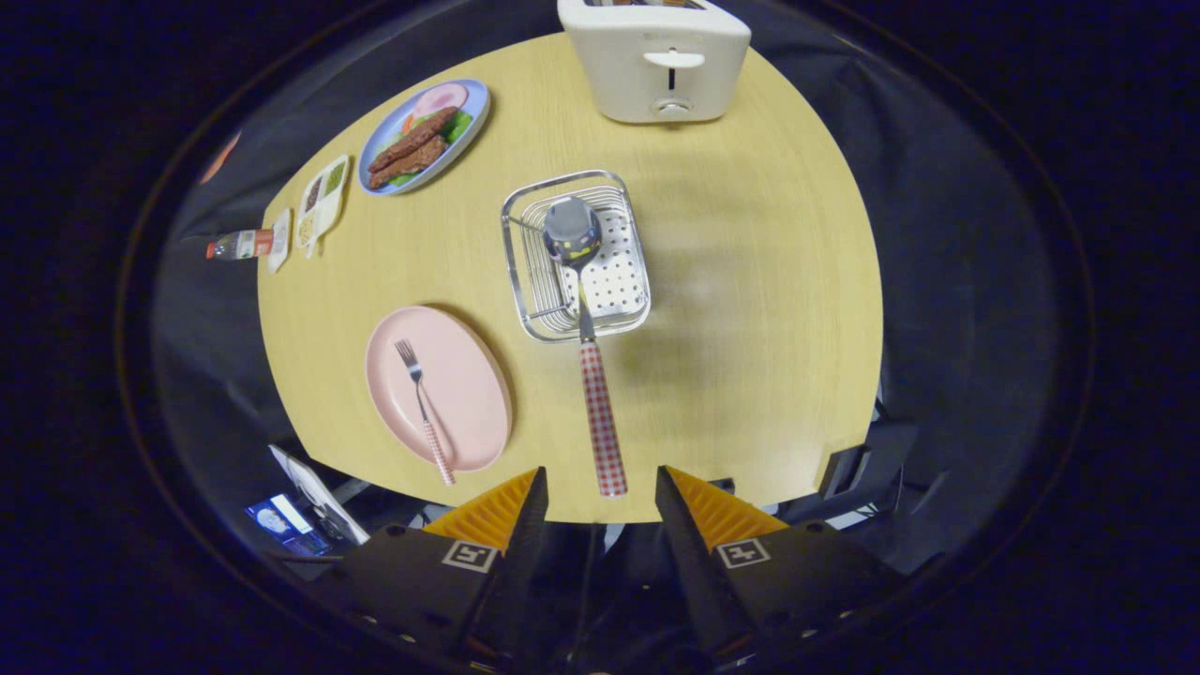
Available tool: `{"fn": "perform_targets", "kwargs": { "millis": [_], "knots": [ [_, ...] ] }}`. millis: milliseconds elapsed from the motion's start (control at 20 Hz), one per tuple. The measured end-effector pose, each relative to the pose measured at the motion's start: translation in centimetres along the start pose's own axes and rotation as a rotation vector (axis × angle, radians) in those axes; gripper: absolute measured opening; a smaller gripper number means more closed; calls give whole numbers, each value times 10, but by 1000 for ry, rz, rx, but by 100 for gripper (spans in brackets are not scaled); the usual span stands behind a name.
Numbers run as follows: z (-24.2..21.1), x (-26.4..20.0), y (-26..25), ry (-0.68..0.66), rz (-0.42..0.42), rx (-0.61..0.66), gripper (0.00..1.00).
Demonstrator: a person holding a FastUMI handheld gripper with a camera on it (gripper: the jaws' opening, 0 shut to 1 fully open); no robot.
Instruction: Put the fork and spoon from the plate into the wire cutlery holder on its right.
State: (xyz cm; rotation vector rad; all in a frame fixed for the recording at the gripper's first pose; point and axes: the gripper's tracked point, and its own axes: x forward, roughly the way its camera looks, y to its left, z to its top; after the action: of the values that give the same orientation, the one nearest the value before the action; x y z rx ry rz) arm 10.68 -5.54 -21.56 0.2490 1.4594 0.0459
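Here spoon [600, 412] over holder [575, 255]; fingers [696, 495] apart; no writing legible.

Gripper [600, 469]: two-finger, hand-held unit.
- Fingers [497, 511]: a pair of wedges tapering to pointed tips, with fine ribbing across the sloped faces. They are set apart and press on nothing.
- Finger bases: broad, flat-topped blocks with angular edges.
- Markers [469, 555]: one white square tag with a black glyph on each base.
- Fasteners: small screw heads along the lower edges of the bases.
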Motion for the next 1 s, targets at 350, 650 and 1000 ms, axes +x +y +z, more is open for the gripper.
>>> {"fn": "perform_targets", "kwargs": {
  "millis": [350,650,1000],
  "knots": [
    [3,12,0,62,-17,-15,24],
    [-11,-17,18,132,57,9,13],
    [14,-28,19,128,47,29,13]
  ]
}}
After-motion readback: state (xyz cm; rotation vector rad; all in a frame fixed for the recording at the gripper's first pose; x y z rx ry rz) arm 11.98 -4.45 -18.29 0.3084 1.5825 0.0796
